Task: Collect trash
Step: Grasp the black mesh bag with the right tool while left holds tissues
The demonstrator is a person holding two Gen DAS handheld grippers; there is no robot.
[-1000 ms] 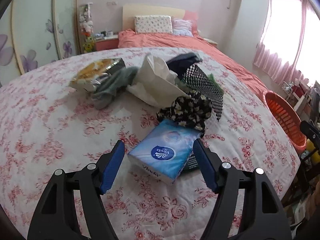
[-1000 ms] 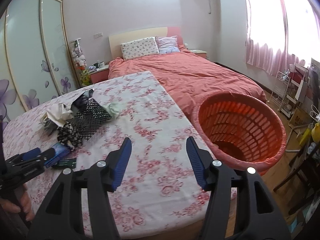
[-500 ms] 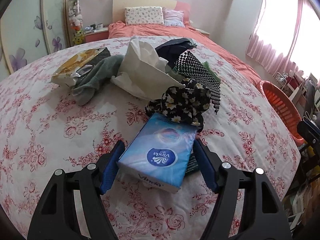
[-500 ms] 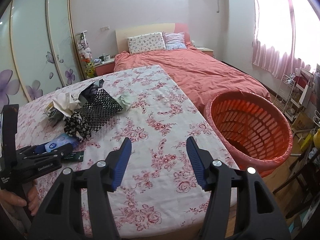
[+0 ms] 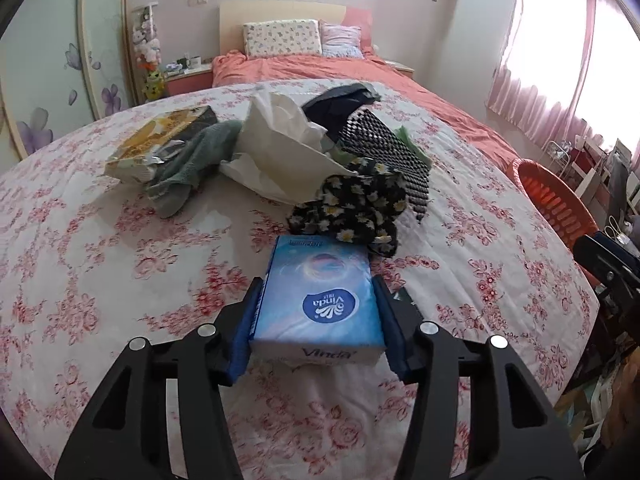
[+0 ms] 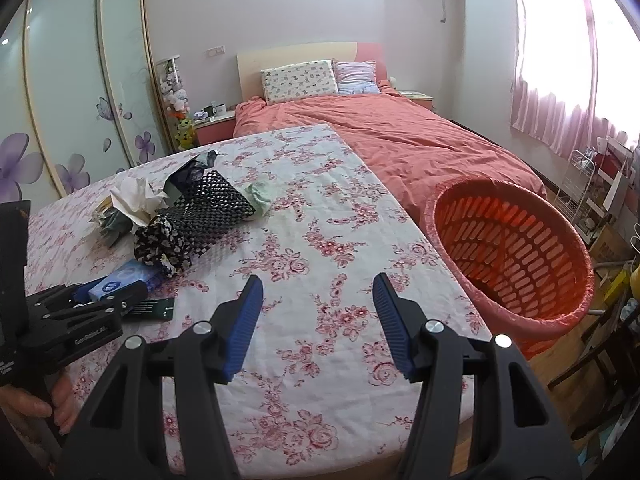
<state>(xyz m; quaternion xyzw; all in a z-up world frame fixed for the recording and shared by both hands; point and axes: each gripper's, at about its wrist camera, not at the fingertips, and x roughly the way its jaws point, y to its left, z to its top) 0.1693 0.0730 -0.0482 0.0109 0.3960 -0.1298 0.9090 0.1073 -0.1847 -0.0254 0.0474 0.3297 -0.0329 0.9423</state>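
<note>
Left gripper [image 5: 318, 304] clamps tissue pack [image 5: 318, 300]; pack underside hidden

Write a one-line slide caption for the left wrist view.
Left gripper, jaws just closed, clamps a blue tissue pack on the floral bedspread before a clutter pile.

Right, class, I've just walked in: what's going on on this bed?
A person is clearing rubbish off the floral bedspread with handheld tongs. The left tongs have just been closing and now clamp a blue tissue pack by its sides, in front of a pile of cloth, crumpled paper and a snack bag. The right tongs hang open over the bedspread, holding nothing, near the orange basket beside the bed, whose visible inside looks empty.
</note>
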